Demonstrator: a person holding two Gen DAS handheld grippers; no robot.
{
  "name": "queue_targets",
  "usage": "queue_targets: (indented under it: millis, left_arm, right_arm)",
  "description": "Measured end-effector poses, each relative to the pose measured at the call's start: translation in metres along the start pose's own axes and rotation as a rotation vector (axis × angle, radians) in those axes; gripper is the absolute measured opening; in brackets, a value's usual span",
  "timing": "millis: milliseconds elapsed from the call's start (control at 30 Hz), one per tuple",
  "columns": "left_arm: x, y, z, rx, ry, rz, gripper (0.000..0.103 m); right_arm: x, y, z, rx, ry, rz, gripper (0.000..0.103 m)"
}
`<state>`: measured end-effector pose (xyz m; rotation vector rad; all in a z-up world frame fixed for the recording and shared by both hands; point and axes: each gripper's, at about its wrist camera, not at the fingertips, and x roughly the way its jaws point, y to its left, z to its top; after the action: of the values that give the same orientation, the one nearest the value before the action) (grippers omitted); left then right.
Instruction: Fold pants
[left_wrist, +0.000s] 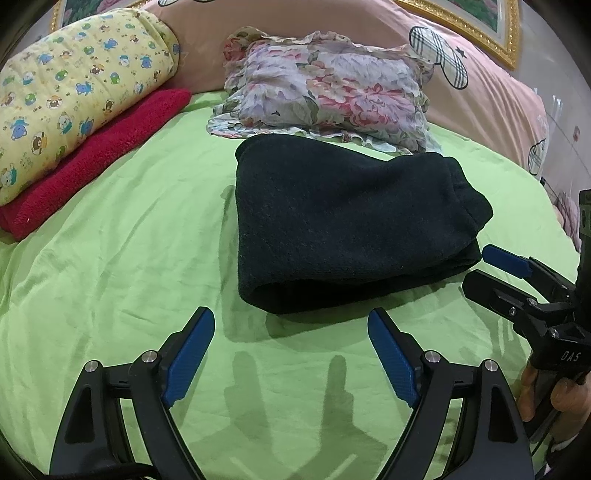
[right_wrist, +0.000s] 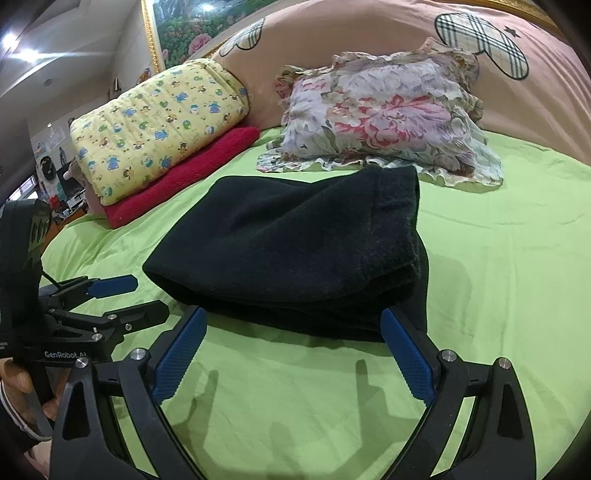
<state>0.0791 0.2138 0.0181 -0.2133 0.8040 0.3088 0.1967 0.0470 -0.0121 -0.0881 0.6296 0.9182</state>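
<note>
The black pants lie folded into a thick bundle on the green sheet; they also show in the right wrist view. My left gripper is open and empty, just in front of the bundle's near edge, not touching it. My right gripper is open and empty, its blue fingertips at the bundle's near edge. The right gripper shows at the right in the left wrist view, beside the bundle's right end. The left gripper shows at the left in the right wrist view.
A floral pillow lies just behind the pants. A yellow patterned quilt sits on a folded red blanket at the back left. A pink duvet runs along the back. Framed pictures hang on the wall.
</note>
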Motion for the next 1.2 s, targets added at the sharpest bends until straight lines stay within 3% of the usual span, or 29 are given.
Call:
queue_targets:
  millis: [1200]
  left_arm:
    - [0.0043,-0.004,0.0039,0.009,0.007,0.006,0.086]
  right_arm:
    - [0.0024,0.0014,0.0005,-0.001,0.008,-0.008,0.096]
